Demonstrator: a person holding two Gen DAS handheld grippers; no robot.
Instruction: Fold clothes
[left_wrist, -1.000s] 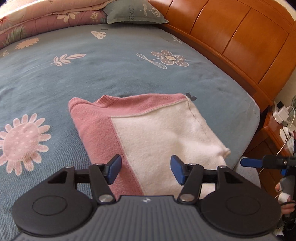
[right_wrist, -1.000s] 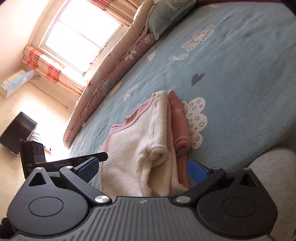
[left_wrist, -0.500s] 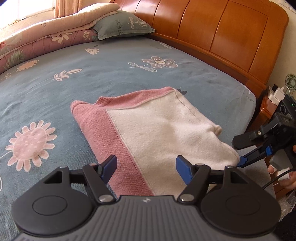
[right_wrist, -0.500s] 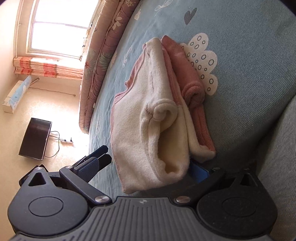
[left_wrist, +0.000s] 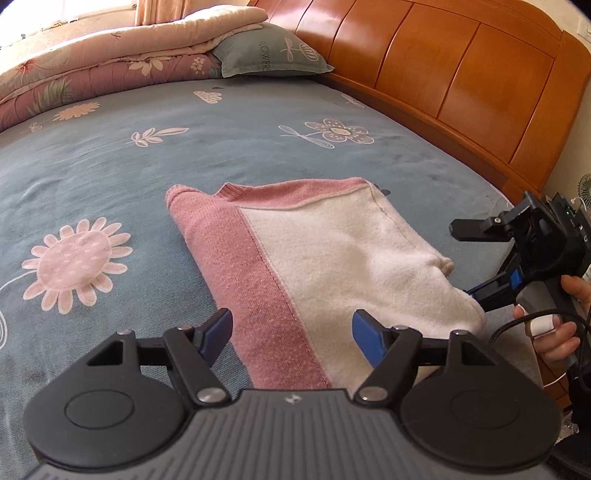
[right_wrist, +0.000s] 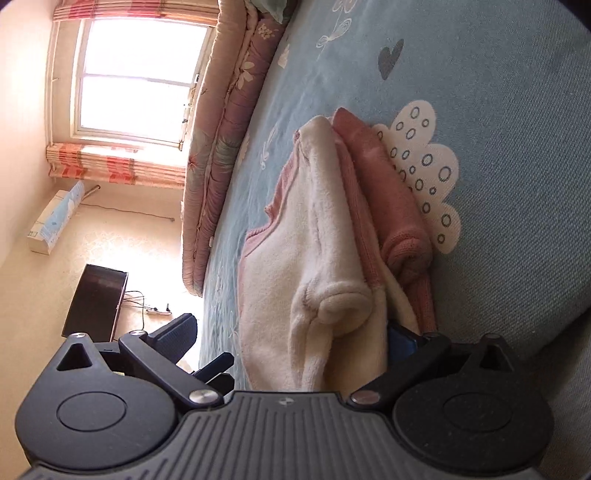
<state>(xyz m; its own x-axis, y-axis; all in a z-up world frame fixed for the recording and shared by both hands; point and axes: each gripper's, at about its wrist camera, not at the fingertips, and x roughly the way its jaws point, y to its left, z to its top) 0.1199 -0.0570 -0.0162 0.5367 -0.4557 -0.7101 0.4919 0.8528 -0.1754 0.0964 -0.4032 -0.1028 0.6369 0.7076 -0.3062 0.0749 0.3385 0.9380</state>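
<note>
The left gripper (left_wrist: 291, 330) is seen nearest, low in the left wrist view. Its two blue pads (left_wrist: 364, 334) are held wide apart, and nothing is pinched between them. The near edge of the folded garment (left_wrist: 325, 266) is seen in the gap, but it is not touched by either pad. These jaws have just been opening wider.

The garment is laid flat on the blue bedsheet (left_wrist: 110, 177), close to the near edge of the bed. It is pink along one side and creamy white over the rest. A pink flower print (left_wrist: 75, 264) is seen on the sheet to its left.

At the right end of the garment the right gripper (left_wrist: 476, 262) is held by a hand (left_wrist: 554, 325). Its fingers are spread apart. The lower finger is pushed in under the white corner, and the upper finger is held above it in the air. In the right wrist view the soft white fold (right_wrist: 332, 273) is seen lying between the spread fingers, with one blue pad (right_wrist: 400, 338) tucked under it. The cloth is not squeezed.

Farther back, a grey-green pillow (left_wrist: 269, 51) and a folded pink quilt (left_wrist: 110, 62) are laid. A wooden headboard (left_wrist: 461, 74) is seen along the right side. A bright window (right_wrist: 136, 77) is seen in the right wrist view.
</note>
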